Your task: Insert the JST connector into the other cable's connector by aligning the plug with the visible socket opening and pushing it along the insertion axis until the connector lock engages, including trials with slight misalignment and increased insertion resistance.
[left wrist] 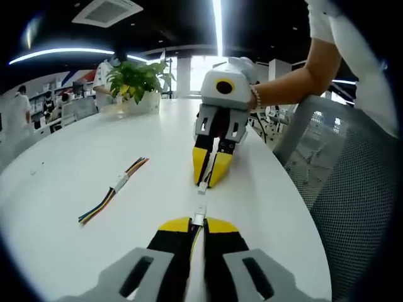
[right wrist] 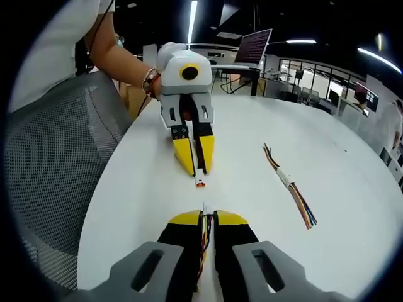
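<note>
My left gripper [left wrist: 198, 222] is shut on a cable whose white connector [left wrist: 199, 218] sticks out past the yellow fingertips. Facing it across the white table [left wrist: 69, 163], my right gripper [left wrist: 211, 173] is shut on the other cable, with its small connector [left wrist: 203, 187] pointing back at mine. The two connectors are roughly in line, with a short gap between them. In the right gripper view, my right gripper [right wrist: 208, 218] pinches coloured wires [right wrist: 204, 238], and the left gripper [right wrist: 196, 165] holds a white and red connector [right wrist: 200, 182] just above the table.
A spare joined cable [left wrist: 117, 185] [right wrist: 291, 183] with coloured wires lies loose to one side. A grey mesh chair [left wrist: 343, 189] stands at the table edge beside a person's arm [left wrist: 296, 78]. A potted plant [left wrist: 137, 82] sits at the far end.
</note>
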{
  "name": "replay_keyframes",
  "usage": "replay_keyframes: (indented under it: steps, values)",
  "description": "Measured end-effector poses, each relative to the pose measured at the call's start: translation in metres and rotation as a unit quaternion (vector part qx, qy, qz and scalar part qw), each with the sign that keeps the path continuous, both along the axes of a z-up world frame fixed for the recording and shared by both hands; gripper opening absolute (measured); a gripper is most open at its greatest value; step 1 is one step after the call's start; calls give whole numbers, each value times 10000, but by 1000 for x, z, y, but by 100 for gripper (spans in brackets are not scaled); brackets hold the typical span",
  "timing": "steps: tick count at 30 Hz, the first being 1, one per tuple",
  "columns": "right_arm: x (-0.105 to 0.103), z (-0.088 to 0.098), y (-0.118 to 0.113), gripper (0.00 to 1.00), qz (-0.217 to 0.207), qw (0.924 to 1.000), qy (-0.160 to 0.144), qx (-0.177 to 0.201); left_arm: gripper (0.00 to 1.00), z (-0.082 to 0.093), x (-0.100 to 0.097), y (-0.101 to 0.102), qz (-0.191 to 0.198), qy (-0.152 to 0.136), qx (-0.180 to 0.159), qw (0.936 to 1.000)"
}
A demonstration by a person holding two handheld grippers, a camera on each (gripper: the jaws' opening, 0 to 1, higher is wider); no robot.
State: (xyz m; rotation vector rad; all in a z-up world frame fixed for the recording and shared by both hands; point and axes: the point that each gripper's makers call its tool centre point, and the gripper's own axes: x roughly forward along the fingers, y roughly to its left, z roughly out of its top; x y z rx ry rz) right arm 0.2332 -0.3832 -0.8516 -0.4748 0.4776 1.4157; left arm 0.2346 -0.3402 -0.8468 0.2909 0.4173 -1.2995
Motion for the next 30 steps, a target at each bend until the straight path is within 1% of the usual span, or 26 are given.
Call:
replay_keyframes:
  steps: [3, 5, 7, 9, 16, 18, 20, 26, 30]
  values:
    - [0, 0, 0, 3, -21, 10000, 23, 17, 1, 0, 0, 0, -2, 6, 9, 10000]
    - [1, 0, 0, 3, -46, 10000, 59, 33, 1, 0, 0, 0, 27, 72, 5, 10000]
    - [1, 0, 1, 3, -59, 10000, 63, 32, 1, 0, 0, 0, -3, 19, 63, 10000]
    - [1, 0, 1, 3, -75, 9999, 85, 11, 1, 0, 0, 0, -14, 20, 99, 9999]
    - [2, 0, 1, 3, -29, 9999, 13, -144, 1, 0, 0, 1, -62, -26, 212, 9998]
    - [1, 0, 1, 3, -50, 9998, 60, -157, 1, 0, 0, 1, -64, -44, 263, 9996]
    - [1, 0, 1, 3, -47, 9998, 41, -196, 1, 0, 0, 2, -76, -63, 301, 9995]
    - [3, 9, 2, 3, -51, 9998, -15, -185, 1, 2, 1, 1, -123, -141, 403, 9990]
    - [5, 13, 4, 3, -10, 9997, -75, -219, 1, 6, 3, 0, -128, -168, 402, 9990]
